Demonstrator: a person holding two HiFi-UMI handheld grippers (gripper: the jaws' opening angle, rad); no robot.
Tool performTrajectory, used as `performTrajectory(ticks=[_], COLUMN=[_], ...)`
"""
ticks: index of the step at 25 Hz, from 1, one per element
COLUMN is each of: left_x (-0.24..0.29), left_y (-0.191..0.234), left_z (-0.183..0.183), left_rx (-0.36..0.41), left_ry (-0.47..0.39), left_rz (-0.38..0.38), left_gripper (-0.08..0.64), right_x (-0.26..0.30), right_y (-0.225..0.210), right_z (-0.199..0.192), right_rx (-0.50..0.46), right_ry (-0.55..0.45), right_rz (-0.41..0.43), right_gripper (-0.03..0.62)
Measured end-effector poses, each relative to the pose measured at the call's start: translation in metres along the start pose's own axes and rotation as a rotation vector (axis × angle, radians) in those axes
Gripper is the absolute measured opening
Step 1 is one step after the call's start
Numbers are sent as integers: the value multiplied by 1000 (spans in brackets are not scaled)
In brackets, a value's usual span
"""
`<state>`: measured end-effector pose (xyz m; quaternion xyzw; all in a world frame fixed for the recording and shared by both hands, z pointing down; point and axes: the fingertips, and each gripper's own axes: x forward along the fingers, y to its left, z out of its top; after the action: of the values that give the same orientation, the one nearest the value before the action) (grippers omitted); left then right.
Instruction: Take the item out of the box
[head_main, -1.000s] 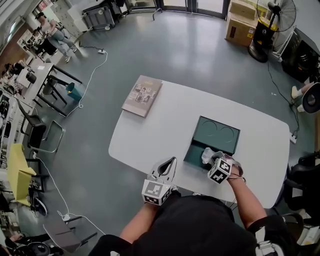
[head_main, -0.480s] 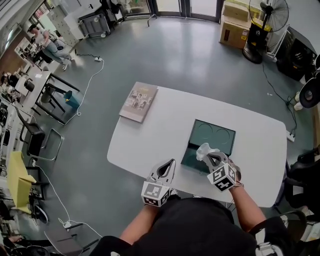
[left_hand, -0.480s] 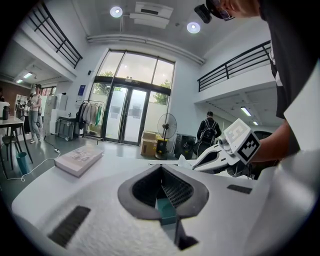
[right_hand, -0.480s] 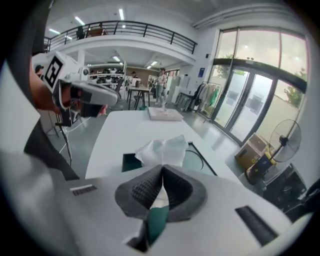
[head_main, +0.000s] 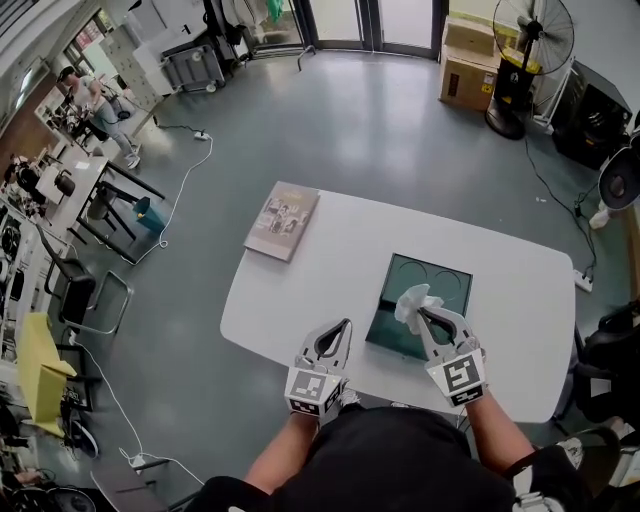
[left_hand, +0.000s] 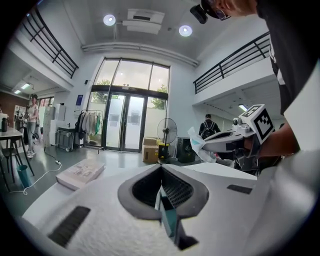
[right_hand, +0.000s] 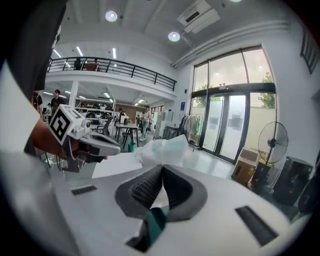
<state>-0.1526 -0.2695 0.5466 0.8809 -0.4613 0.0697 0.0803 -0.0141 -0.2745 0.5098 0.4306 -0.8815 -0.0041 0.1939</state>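
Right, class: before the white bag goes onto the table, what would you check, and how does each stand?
1. Right gripper shut on the white bag: ok.
2. Bag in the air, off the green box: ok.
3. Bare table left of the box for setting down: ok.
4. Left gripper shut, empty, apart from the box: ok.
5. Box otherwise empty: cannot tell, bag hides part.

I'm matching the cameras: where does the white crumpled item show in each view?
Head view: white crumpled item right of centre, over the box, in the right gripper.
Left gripper view: right of centre.
Right gripper view: centre, just beyond the jaws.
Shared landmark: the standing fan.
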Motion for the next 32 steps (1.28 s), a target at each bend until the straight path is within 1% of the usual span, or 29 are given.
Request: performTrajectory(ticks=[5,8,11,14,16,19,23,32], left_x=[-9,-11,-13,-15,-16,-16,-17,-9], left_y=[18,23,23,19,16,13,7,-15], left_z=[16,26,37,43,45,46,47,53], left_rx=[14,13,-4,2,10,12,19,12], left_ry=[-30,-54,-82,-93,-94,-94,-94,-106], left_rz=[46,58,60,52,46,41,30,-6], left_gripper=[11,11,11,11,11,11,11,11], right_x=[-18,-31,-45,-58,-64,-69,-75,-78], right_y=[-7,-18,-21,-28,-31,-33,-36,-36], right_z=[50,75,88,99,106,111,112,110], right_rx=[67,68,93,123,141,132,130,134], right_ry=[-180,-276,-361,-430,-456,-475,-481,-483], right_rz=[-53,-97,-106,-124,-129,-133,-149,-153], right_gripper=[11,11,9,9,8,6,6,6])
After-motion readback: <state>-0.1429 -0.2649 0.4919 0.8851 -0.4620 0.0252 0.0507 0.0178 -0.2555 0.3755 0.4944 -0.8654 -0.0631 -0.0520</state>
